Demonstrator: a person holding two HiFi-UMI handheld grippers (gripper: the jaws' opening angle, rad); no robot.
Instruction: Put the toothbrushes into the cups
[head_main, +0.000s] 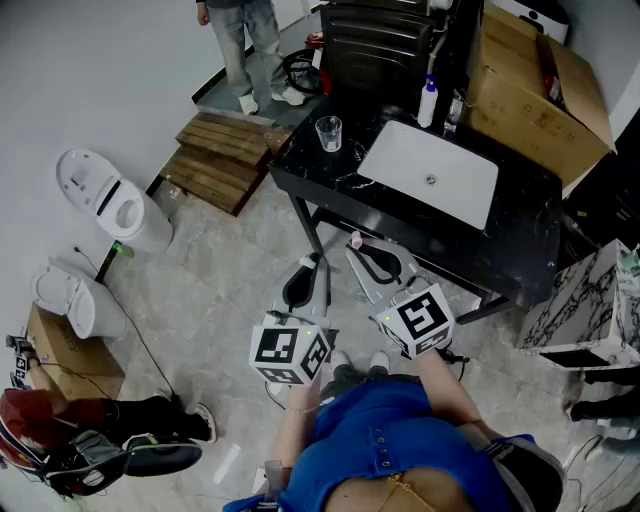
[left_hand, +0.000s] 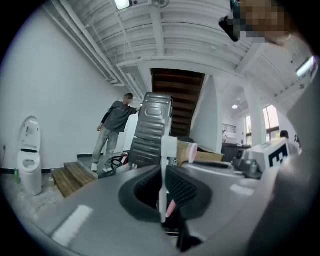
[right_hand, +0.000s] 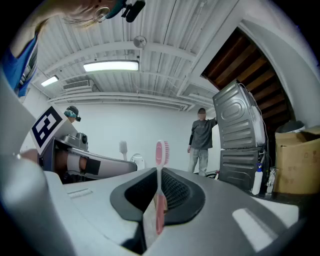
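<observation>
In the head view both grippers are held level in front of the person, short of the black counter (head_main: 320, 175). My left gripper (head_main: 307, 285) is shut on a white toothbrush (left_hand: 163, 175), which stands upright between its jaws with the head on top. Upright in the same way is a pink toothbrush (right_hand: 160, 165), with my right gripper (head_main: 378, 262) shut on it; its pink head (head_main: 354, 241) points toward the counter. A clear glass cup (head_main: 328, 132) stands on the counter's left end, well beyond both grippers.
A white sink (head_main: 430, 172) is set in the counter, with a white bottle (head_main: 428, 103) and a cardboard box (head_main: 530, 90) behind it. Wooden steps (head_main: 220, 155) and two toilets (head_main: 110, 200) lie to the left. A person (head_main: 245, 45) stands at the back.
</observation>
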